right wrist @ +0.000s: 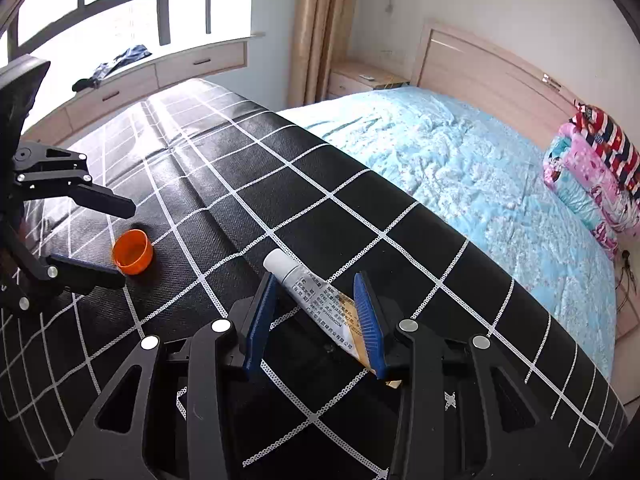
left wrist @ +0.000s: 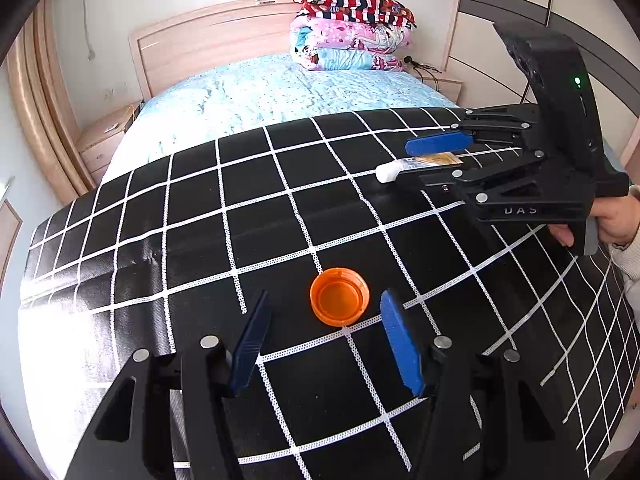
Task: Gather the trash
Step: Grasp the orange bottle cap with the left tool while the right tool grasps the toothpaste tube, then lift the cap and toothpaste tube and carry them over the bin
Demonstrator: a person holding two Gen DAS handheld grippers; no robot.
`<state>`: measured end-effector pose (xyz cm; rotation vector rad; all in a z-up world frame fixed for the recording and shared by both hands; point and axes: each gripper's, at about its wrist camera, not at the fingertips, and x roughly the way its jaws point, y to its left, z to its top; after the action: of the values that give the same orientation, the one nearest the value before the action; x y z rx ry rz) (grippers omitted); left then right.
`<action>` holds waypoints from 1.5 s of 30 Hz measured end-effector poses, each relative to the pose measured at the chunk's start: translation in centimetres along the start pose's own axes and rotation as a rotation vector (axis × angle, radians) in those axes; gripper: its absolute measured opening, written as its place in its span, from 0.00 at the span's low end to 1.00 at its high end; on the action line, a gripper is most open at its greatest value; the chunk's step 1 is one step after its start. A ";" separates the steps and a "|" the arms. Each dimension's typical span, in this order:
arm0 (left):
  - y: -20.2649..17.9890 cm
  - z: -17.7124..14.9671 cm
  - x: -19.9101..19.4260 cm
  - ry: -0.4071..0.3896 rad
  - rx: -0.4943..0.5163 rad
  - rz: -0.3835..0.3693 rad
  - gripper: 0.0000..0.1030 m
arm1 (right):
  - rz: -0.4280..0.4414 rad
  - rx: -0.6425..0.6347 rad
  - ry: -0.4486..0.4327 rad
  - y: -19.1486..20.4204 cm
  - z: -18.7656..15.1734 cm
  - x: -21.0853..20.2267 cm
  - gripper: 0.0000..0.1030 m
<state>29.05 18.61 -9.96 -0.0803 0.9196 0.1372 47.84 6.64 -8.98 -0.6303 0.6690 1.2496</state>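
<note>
An orange bottle cap (left wrist: 339,296) lies open side up on the black, white-gridded tablecloth (left wrist: 200,240). My left gripper (left wrist: 325,296) is open, its blue pads on either side of the cap without touching it. The right wrist view shows the same cap (right wrist: 132,258) between the left gripper's (right wrist: 128,244) fingers. A white ointment tube (right wrist: 320,300) with a white cap lies slantwise on the cloth. My right gripper (right wrist: 314,278) straddles it, open, and the tube's crimped tail runs under the right pad. In the left wrist view the tube (left wrist: 416,164) sits between the right gripper's (left wrist: 406,162) fingers.
Beyond the table is a bed with a light blue cover (left wrist: 280,88) and a stack of folded quilts (left wrist: 352,32). A nightstand (right wrist: 360,78) and a windowsill cabinet with dark clothing (right wrist: 116,62) stand further off. A person's hand (left wrist: 616,220) holds the right gripper's handle.
</note>
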 end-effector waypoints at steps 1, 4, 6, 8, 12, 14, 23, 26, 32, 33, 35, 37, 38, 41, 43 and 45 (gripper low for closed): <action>0.1 0.0 0.1 0.002 -0.005 -0.002 0.53 | 0.009 0.015 0.008 -0.3 0.0 0.2 0.39; 0.2 0.1 0.3 -0.014 -0.007 0.014 0.48 | 0.036 0.038 0.011 -0.6 0.0 0.3 0.38; 0.2 0.3 0.4 -0.021 -0.002 0.037 0.37 | 0.032 0.033 0.011 -0.6 0.1 0.3 0.29; 0.3 0.4 0.4 -0.021 0.004 0.045 0.28 | 0.043 0.048 0.011 -0.6 0.2 0.3 0.24; 0.3 0.2 0.3 -0.022 0.015 0.042 0.28 | 0.048 0.059 0.003 -0.2 -0.1 -0.1 0.10; 0.2 0.0 0.0 -0.023 0.018 0.036 0.28 | 0.051 0.066 -0.005 -0.1 -0.4 -0.6 0.10; -1.3 -1.4 -2.6 -0.052 0.022 0.024 0.28 | 0.041 0.070 -0.041 2.3 -2.0 -4.3 0.10; -2.3 -1.8 -3.7 -0.062 0.033 0.015 0.28 | 0.017 0.085 -0.046 3.5 -3.1 -5.8 0.10; -4.7 -2.7 -6.5 -0.089 0.059 0.000 0.28 | 0.020 0.094 -0.073 6.1 -5.1 -9.1 0.10; -5.3 -3.0 -7.0 -0.094 0.065 -0.005 0.28 | 0.015 0.092 -0.078 6.5 -5.5 -9.7 0.10; -6.1 -3.6 -7.9 -0.101 0.073 -0.012 0.28 | 0.012 0.090 -0.088 7.2 -6.1 -10.8 0.10; -7.0 -4.2 -8.7 -0.109 0.082 -0.016 0.28 | 0.004 0.090 -0.095 8.0 -6.7 -12.0 0.10; -7.5 -4.5 -9.2 -0.113 0.086 -0.019 0.28 | 0.000 0.091 -0.097 8.4 -7.0 -12.5 0.10; -8.6 -5.2 -10.3 -0.125 0.099 -0.026 0.28 | 0.013 0.099 -0.107 9.3 -8.1 -13.8 0.10; -9.4 -5.9 -11.2 -0.134 0.107 -0.032 0.28 | 0.007 0.094 -0.116 10.2 -8.8 -14.8 0.10; -10.1 -6.5 -12.1 -0.143 0.114 -0.036 0.28 | 0.001 0.078 -0.119 11.3 -9.5 -15.6 0.10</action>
<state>18.28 6.77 -4.12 0.0188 0.7815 0.0563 32.97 -8.03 -4.22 -0.4874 0.6153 1.2461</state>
